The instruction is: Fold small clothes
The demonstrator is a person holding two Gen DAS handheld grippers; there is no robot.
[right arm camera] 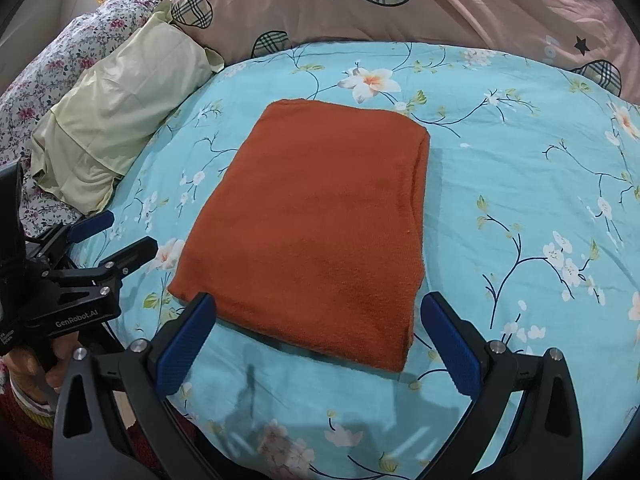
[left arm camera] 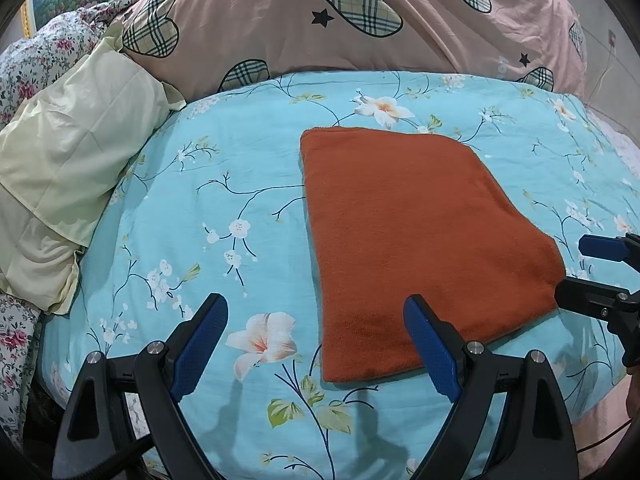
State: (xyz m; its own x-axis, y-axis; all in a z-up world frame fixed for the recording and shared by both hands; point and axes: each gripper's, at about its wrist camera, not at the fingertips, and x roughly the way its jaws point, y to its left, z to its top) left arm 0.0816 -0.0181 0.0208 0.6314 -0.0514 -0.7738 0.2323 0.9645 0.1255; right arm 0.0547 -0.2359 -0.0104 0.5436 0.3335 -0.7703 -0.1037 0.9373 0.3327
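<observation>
The orange cloth lies folded flat on the bed. Left tool and right tool — both spread apart, empty — flank its near edge, likely positioned for another fold.

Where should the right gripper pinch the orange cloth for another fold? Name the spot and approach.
Probably the near right corner of the orange cloth, coming in low from the near side. Stacked layer edges show along that right side, and the open right gripper hangs just before that near edge.
</observation>
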